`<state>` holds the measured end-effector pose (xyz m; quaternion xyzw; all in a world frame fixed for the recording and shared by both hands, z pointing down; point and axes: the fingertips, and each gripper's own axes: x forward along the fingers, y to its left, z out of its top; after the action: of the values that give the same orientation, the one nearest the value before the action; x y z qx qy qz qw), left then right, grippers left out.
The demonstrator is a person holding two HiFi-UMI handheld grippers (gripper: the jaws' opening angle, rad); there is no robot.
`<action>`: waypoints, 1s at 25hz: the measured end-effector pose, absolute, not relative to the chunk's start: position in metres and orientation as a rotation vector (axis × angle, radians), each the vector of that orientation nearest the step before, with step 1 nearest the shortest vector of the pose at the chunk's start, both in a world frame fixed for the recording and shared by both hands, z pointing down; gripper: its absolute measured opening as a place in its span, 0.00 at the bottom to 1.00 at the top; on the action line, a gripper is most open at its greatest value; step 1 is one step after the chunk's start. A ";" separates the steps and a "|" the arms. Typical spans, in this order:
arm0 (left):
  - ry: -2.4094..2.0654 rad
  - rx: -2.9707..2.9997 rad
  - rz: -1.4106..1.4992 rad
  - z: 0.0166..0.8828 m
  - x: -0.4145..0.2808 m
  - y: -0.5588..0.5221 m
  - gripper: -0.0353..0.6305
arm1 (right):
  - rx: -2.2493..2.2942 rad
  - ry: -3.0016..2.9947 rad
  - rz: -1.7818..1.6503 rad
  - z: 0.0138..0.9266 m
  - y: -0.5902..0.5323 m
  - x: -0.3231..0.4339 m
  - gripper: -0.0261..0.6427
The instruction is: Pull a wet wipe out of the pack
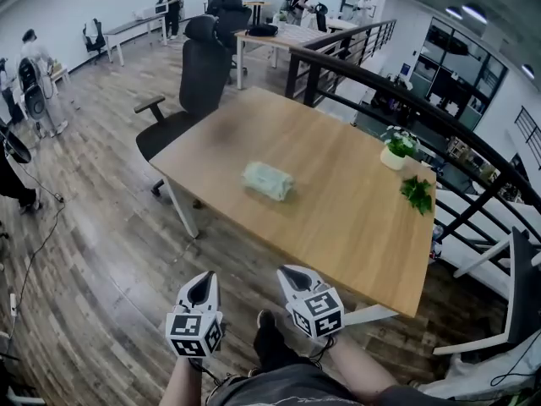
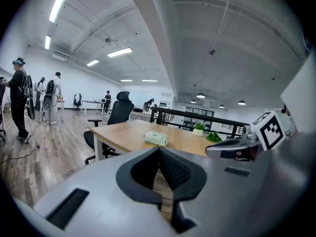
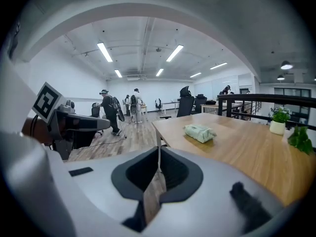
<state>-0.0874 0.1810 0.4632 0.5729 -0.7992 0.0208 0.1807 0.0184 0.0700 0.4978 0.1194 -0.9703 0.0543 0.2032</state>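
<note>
Under you lies a wood-plank floor (image 1: 93,244), and ahead a pale wooden table (image 1: 355,227). A black office chair (image 1: 199,70) stands by its left edge, and a black railing (image 1: 439,121) runs beyond its far edge. Strip lights (image 3: 104,52) line the white ceiling.

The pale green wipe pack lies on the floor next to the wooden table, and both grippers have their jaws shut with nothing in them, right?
Not quite: the wipe pack lies on the wooden table, not the floor, as the head view shows. The left gripper and right gripper do have shut, empty jaws.
</note>
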 end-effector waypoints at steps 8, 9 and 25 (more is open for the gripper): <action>-2.192 1.619 0.112 0.477 -0.135 0.084 0.07 | 0.368 -2.700 0.224 0.507 -0.033 -0.041 0.08; -2.187 1.617 0.113 0.477 -0.140 0.072 0.07 | 0.365 -2.695 0.228 0.508 -0.043 -0.046 0.08; -2.126 1.663 0.164 0.473 -0.187 -0.049 0.07 | 0.360 -2.698 0.254 0.511 -0.158 -0.103 0.08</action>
<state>-0.1873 -0.0490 0.4730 0.6002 -0.7675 0.0593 0.2171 -0.1027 -0.1585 0.5110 0.1290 -0.9664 0.0909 0.2027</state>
